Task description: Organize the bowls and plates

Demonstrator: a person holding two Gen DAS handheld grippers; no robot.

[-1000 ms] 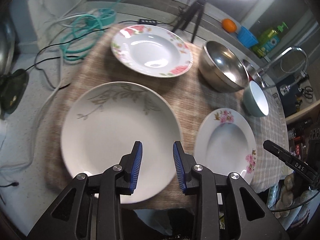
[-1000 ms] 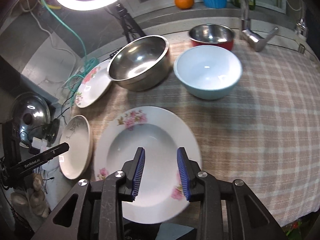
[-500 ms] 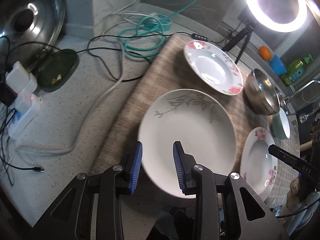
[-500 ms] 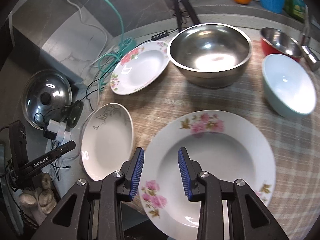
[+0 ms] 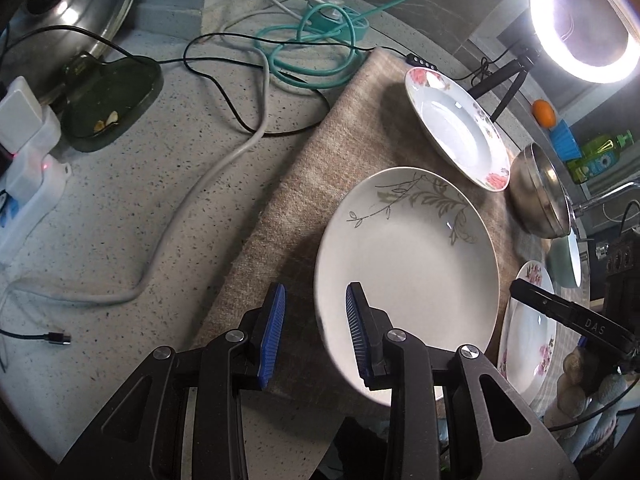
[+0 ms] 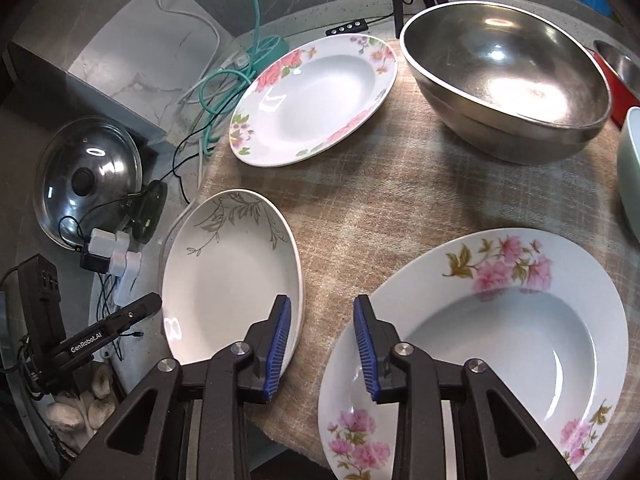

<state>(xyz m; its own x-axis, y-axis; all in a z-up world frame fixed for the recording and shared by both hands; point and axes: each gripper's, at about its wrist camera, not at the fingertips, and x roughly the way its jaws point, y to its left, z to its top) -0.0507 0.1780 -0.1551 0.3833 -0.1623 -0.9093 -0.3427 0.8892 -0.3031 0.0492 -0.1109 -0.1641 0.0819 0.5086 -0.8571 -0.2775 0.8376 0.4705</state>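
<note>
A white leaf-patterned plate lies on the checked cloth. My left gripper hangs open over its left rim, which lies in the gap close to the right pad without being pressed. A pink-blossom deep plate sits to its right. My right gripper hovers over the strip of cloth between these two plates, its jaws closing with only cloth between them. Farther back are a rose-rimmed plate, a steel bowl and a pale blue bowl.
A red bowl stands behind the steel one. Left of the cloth the speckled counter carries tangled cables, a power strip and a glass pot lid. A ring light on a tripod stands at the back.
Both grippers have swung left and lower: the left from the leaf plate's middle to its left rim, the right from the blossom plate's middle to the gap between plates. The right jaws have narrowed slightly.
</note>
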